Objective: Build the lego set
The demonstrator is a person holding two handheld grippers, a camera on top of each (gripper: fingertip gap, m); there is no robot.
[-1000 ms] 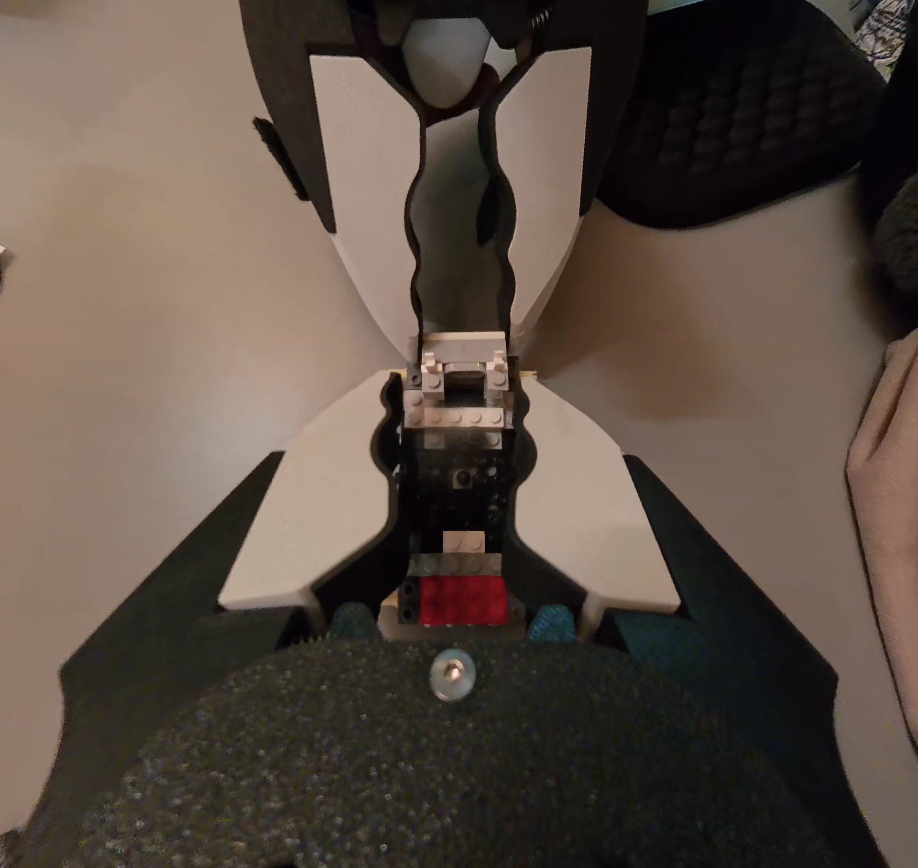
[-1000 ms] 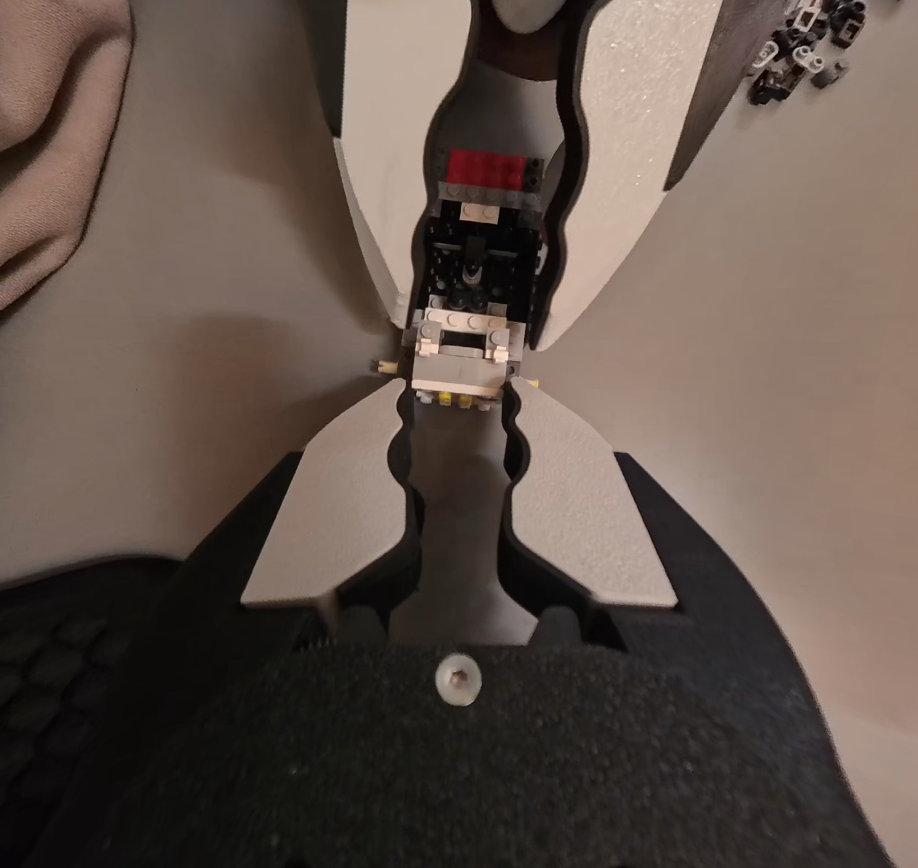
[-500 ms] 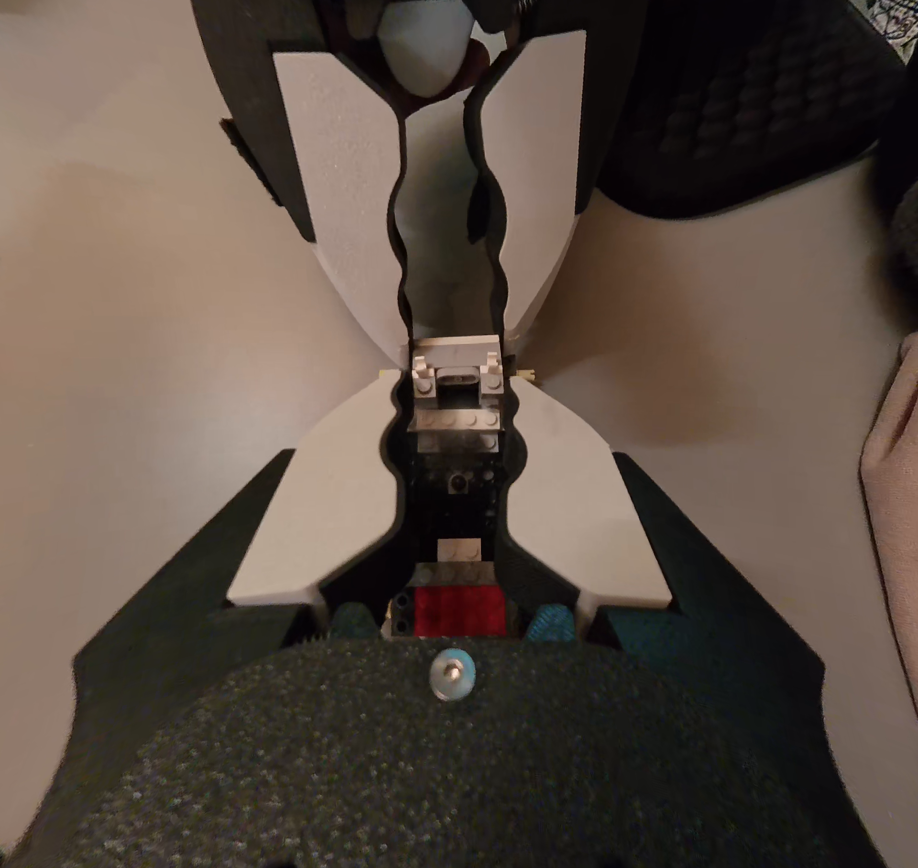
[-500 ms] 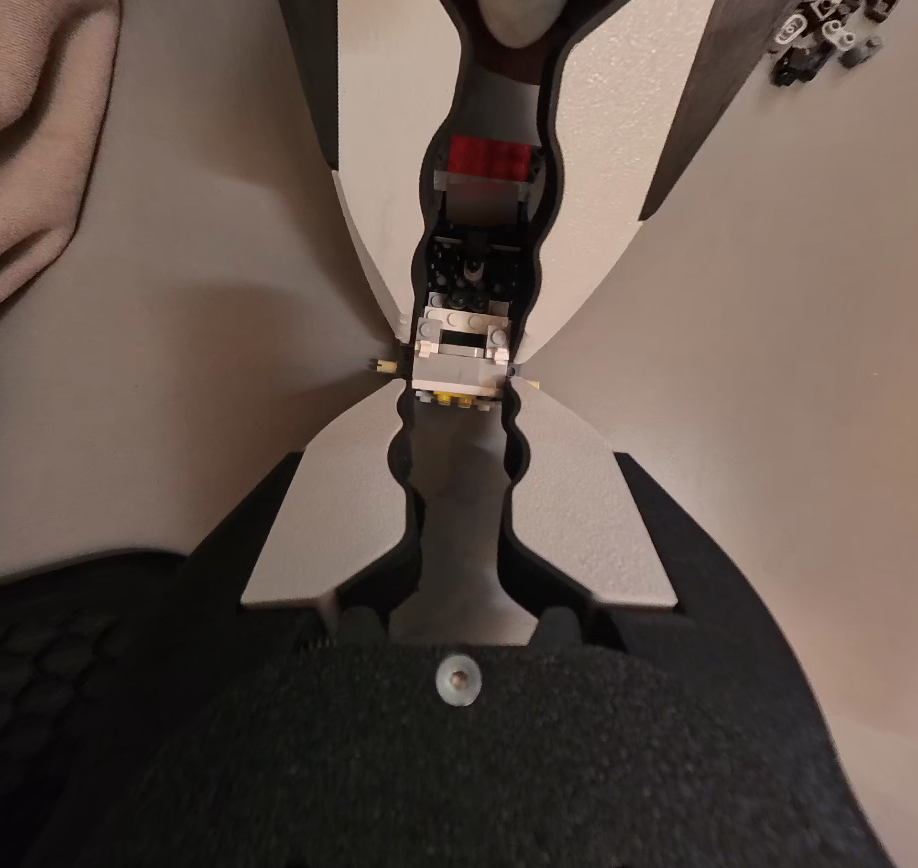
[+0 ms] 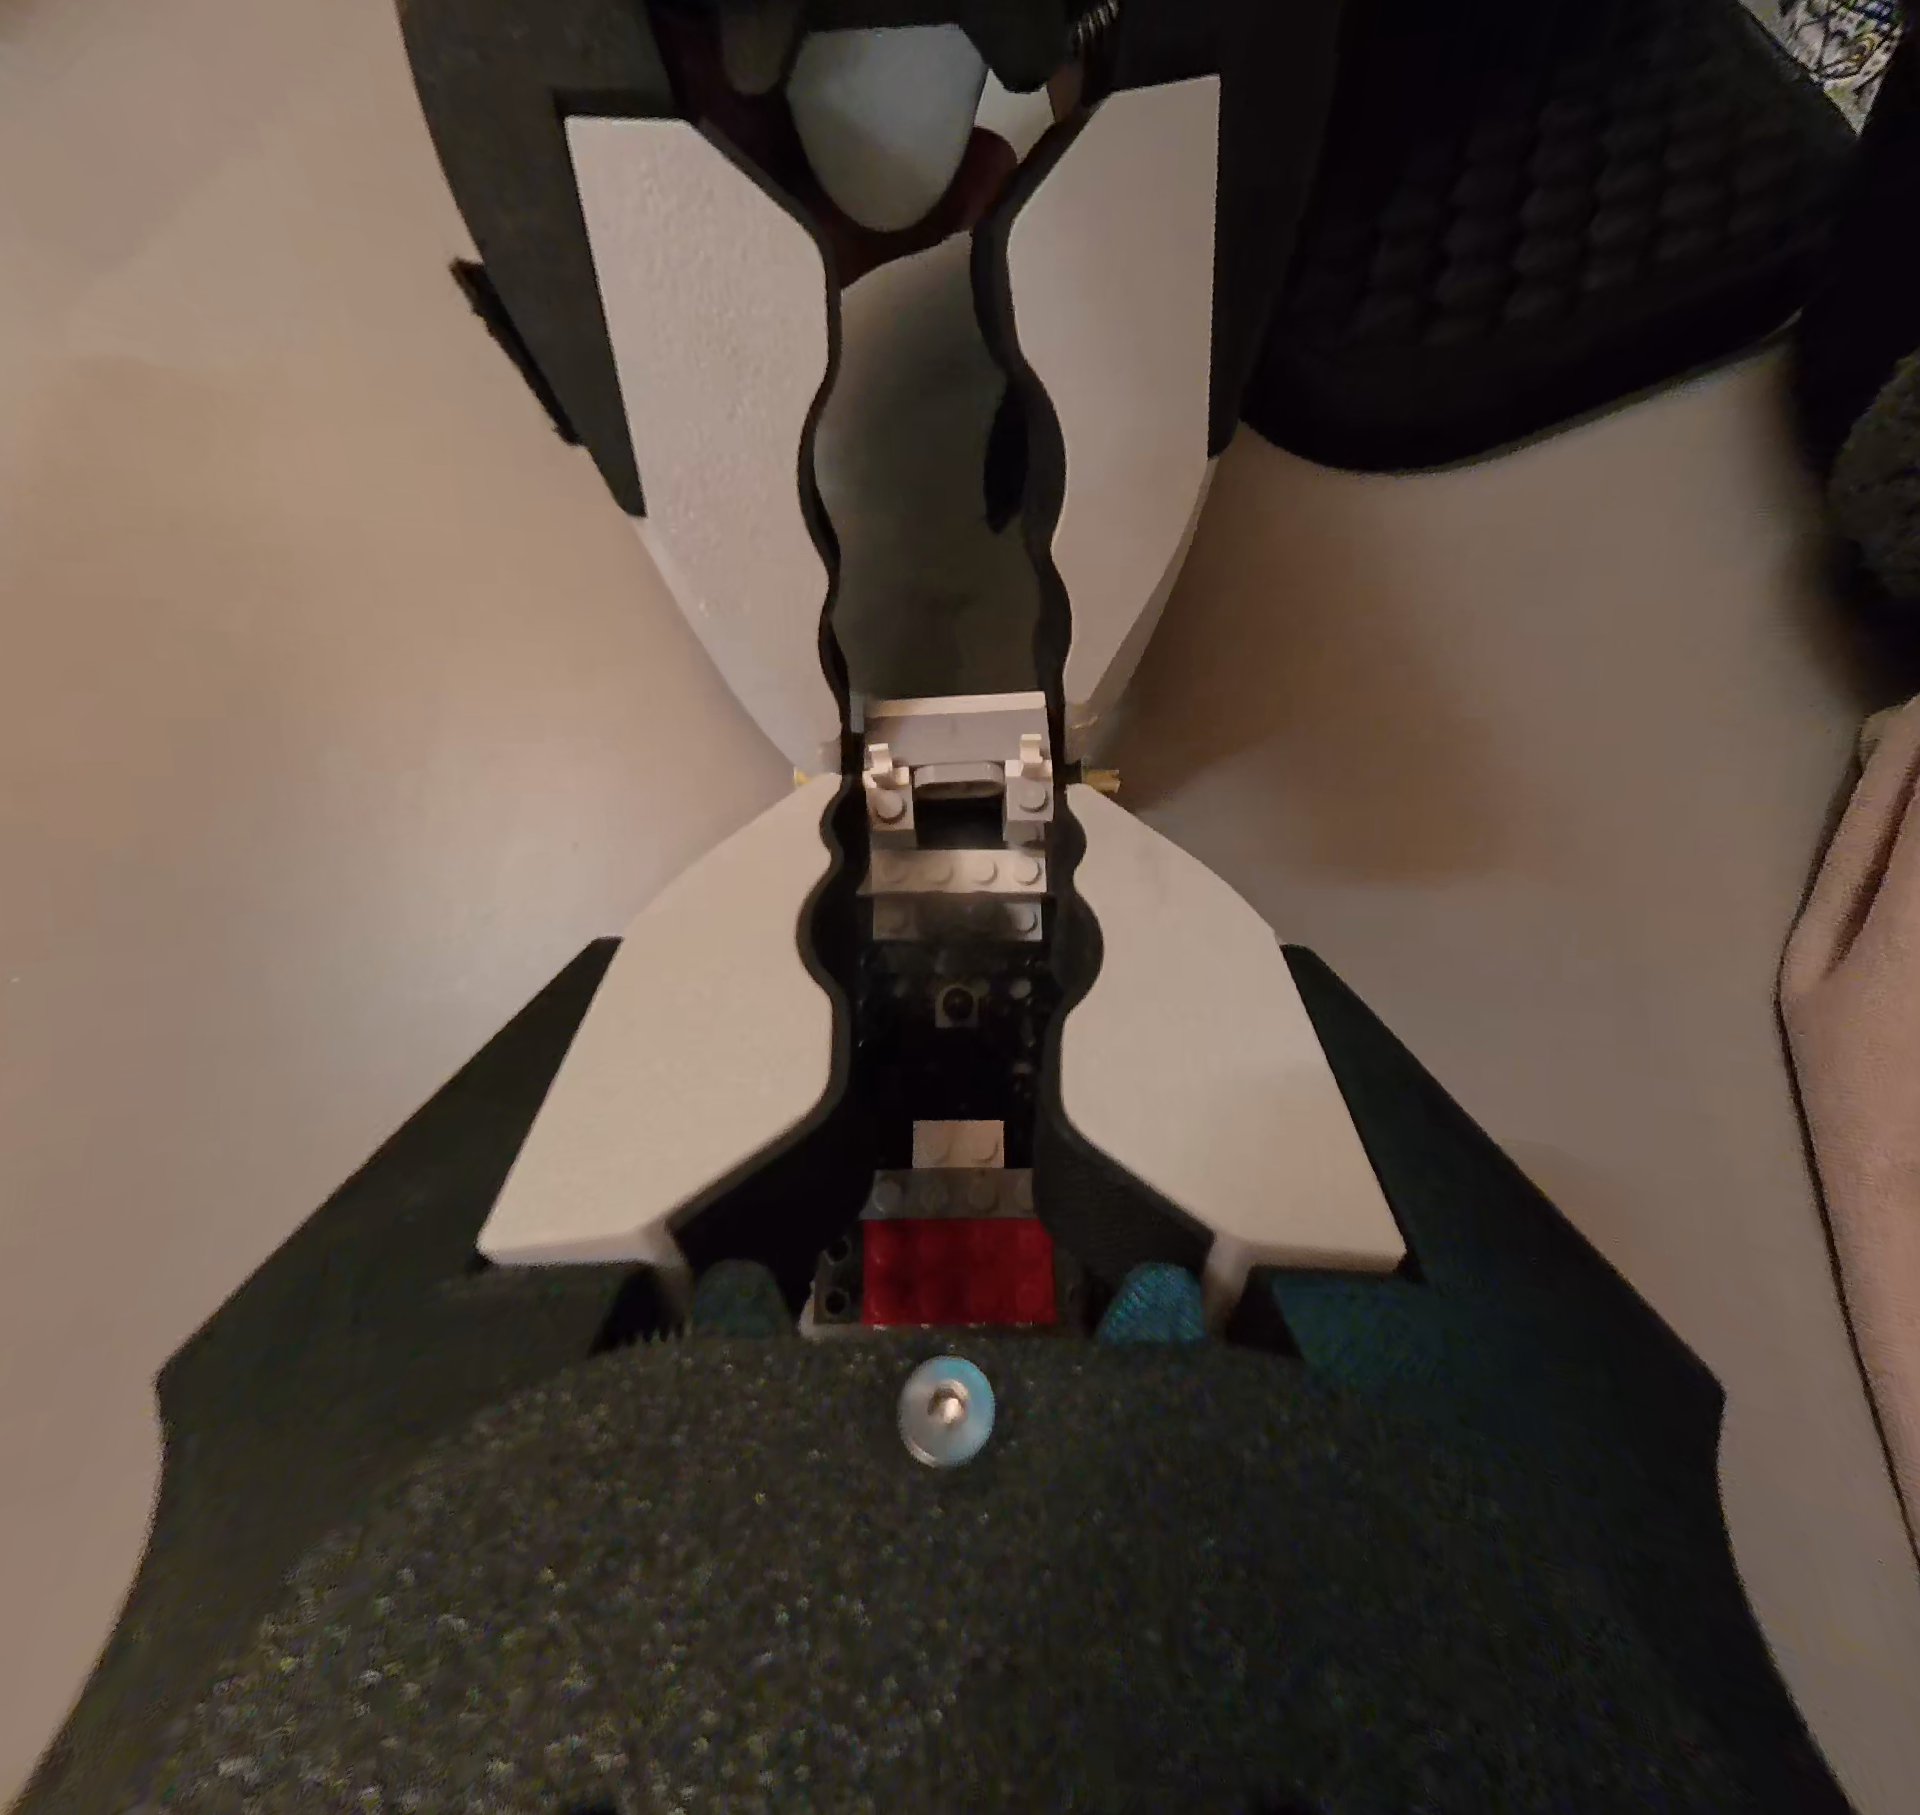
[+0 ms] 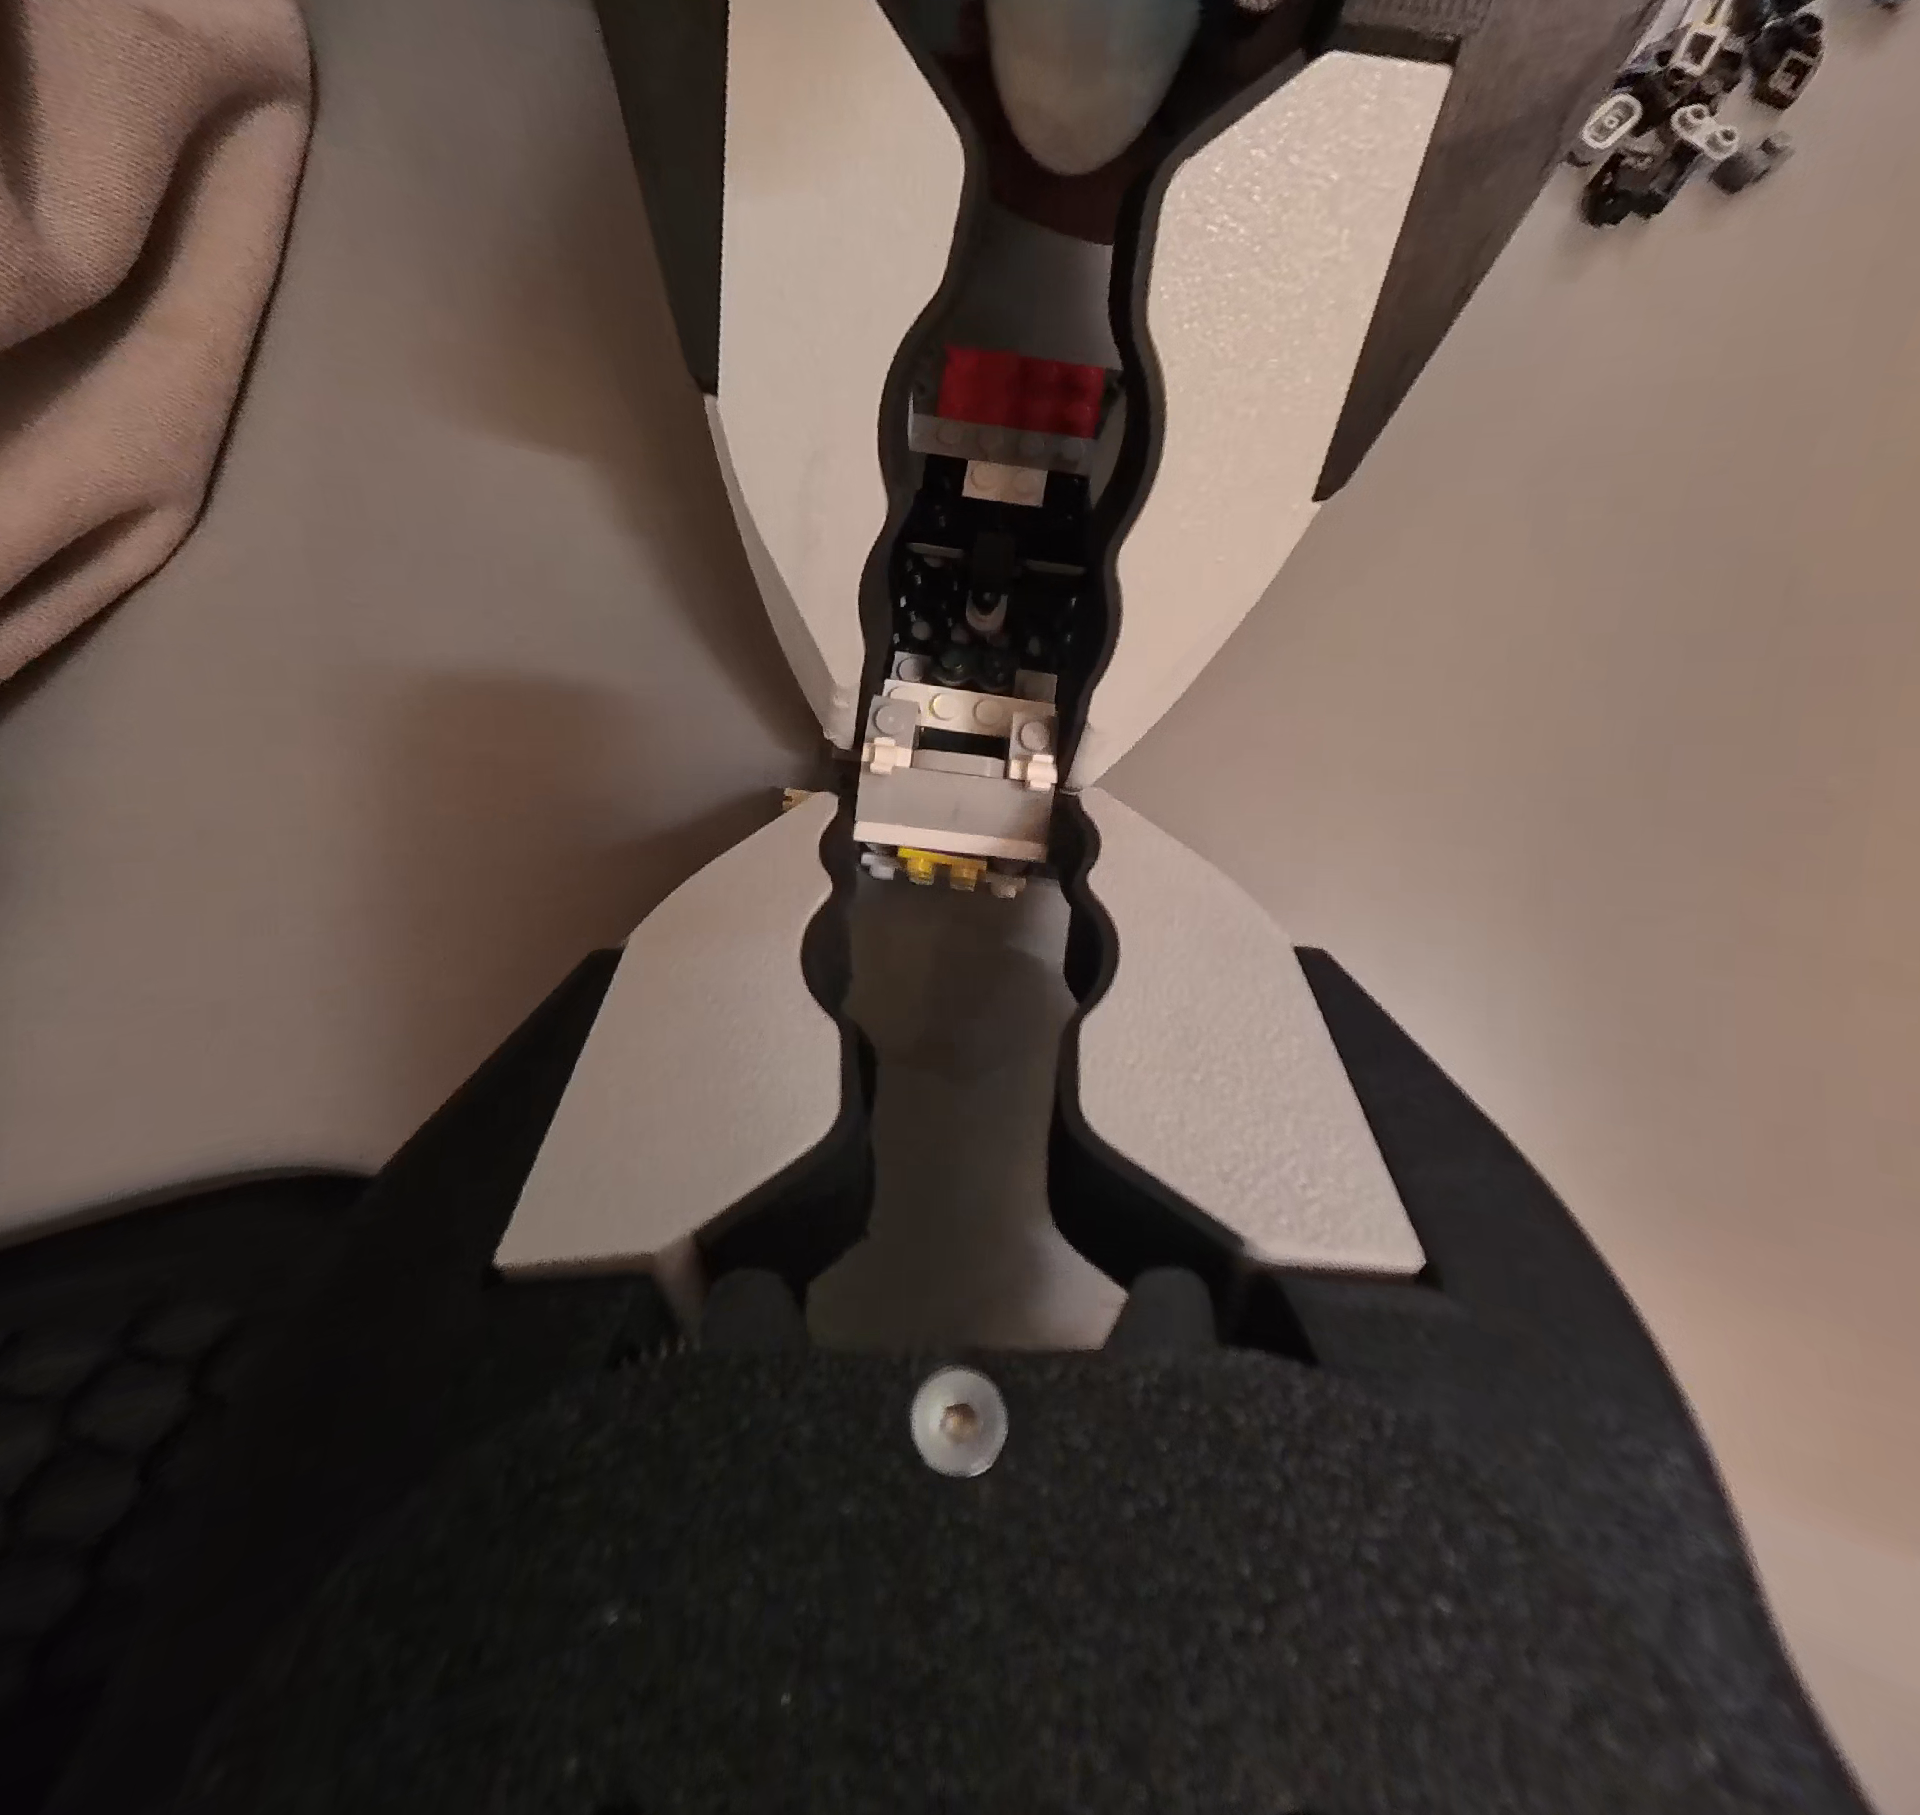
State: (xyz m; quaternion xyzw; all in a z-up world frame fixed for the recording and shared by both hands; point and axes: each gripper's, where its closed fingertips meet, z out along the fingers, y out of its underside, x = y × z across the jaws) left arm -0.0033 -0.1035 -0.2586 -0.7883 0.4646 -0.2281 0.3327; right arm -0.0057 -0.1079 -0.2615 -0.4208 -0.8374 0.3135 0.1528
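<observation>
A small lego model [image 5: 951, 1038] with a black body, a red brick at one end and a grey hinged block [image 5: 956, 731] at the other is held in the air between both grippers. My left gripper [image 5: 951, 809] is shut along the model's black body, with the red end deep between its fingers. My right gripper [image 6: 956, 809] faces it and is shut on the grey end block [image 6: 951, 809], which has yellow studs underneath. The model [image 6: 987, 570] runs away from me into the left gripper's fingers [image 6: 1247, 415].
A pile of loose black, grey and white lego pieces [image 6: 1704, 103] lies on the beige table at the far right. A black textured pad [image 5: 1538, 238] lies behind the right gripper. A beige cloth [image 6: 125, 259] lies at the edge. Only a small space, under 4 cm, lies between the two pairs of fingers.
Both grippers stay clamped on the model. The two grippers have drifted slightly, and the model sits a little deeper between the left fingers.
</observation>
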